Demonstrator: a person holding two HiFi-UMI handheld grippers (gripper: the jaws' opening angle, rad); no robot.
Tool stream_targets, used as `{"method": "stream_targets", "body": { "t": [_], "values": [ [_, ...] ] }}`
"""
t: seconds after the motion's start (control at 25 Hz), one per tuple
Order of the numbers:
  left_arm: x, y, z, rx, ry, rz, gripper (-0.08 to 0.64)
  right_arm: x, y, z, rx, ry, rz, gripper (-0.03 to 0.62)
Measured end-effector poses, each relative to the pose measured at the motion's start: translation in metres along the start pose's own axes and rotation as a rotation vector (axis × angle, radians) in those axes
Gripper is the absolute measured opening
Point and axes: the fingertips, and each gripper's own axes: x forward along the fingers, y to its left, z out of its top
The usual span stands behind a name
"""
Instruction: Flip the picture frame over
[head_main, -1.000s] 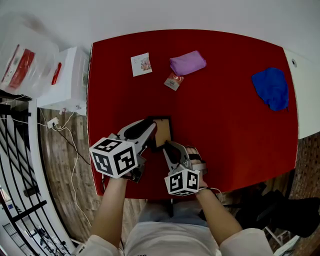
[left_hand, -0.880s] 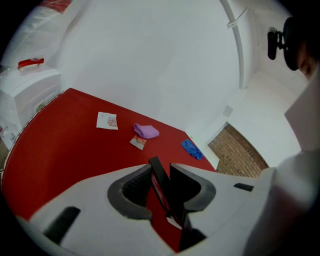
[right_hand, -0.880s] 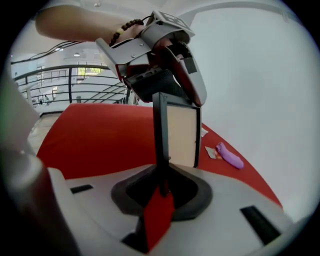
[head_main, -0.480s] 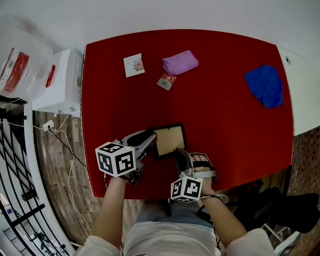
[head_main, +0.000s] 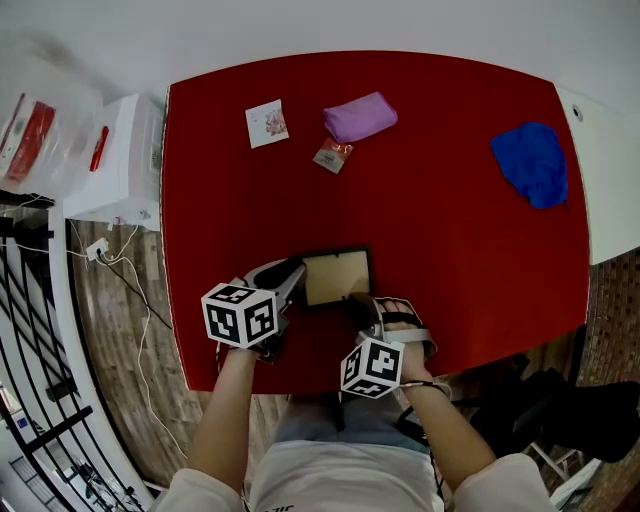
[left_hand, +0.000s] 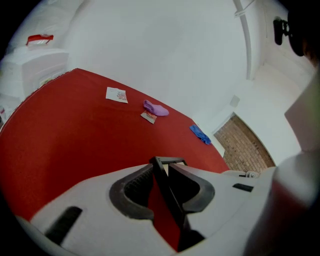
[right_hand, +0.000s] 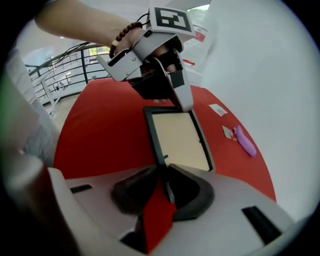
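A black picture frame lies flat near the front of the red table, its plain tan face up. My left gripper is at the frame's left edge. In the left gripper view the thin black rim stands between the jaws of the left gripper with a gap beside it; these jaws are closing. My right gripper holds the near right edge. In the right gripper view the frame runs into the right gripper, whose pads hug the rim as the jaws are opening.
At the back of the table lie a white card, a purple cloth and a small packet. A blue cloth sits far right. White boxes stand off the table's left side.
The frame has gone from standing nearly on edge to lying flat, tan face up. Both grippers sank with it toward the table's front edge.
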Motion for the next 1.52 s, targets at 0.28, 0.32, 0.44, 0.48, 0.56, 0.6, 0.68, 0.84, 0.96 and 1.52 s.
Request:
{"method": "stream_targets", "body": {
  "t": [0.28,0.32,0.44,0.48,0.56,0.6,0.68,0.84,0.96,1.52],
  "values": [
    [0.012,0.019,-0.022,0.027,0.027,0.102,0.075,0.007,0.015,0.001,0.034,0.013,0.09,0.072],
    [0.013,0.021,-0.023,0.049,0.026,0.126,0.074,0.008,0.016,0.001,0.033,0.014,0.099,0.071],
    [0.017,0.023,-0.024,0.088,0.019,0.178,0.067,0.01,0.016,0.002,0.04,0.013,0.113,0.069],
    [0.017,0.024,-0.025,0.097,0.019,0.192,0.067,0.01,0.016,0.001,0.044,0.012,0.117,0.069],
    [0.017,0.024,-0.025,0.115,0.017,0.22,0.066,0.01,0.017,0.002,0.054,0.006,0.125,0.069],
    [0.017,0.024,-0.025,0.123,0.014,0.237,0.067,0.01,0.017,0.002,0.062,0.0,0.13,0.069],
    [0.017,0.024,-0.025,0.143,0.005,0.277,0.066,0.009,0.016,0.002,0.077,-0.012,0.138,0.069],
    [0.017,0.023,-0.025,0.148,-0.016,0.319,0.064,0.008,0.016,0.002,0.089,-0.038,0.146,0.071],
    [0.016,0.025,-0.024,0.106,-0.029,0.303,0.064,0.008,0.015,0.002,0.072,-0.058,0.12,0.071],
    [0.0,0.028,-0.02,0.131,-0.057,0.353,0.084,-0.011,-0.001,0.013,0.249,-0.186,0.085,0.098]
  ]
}}
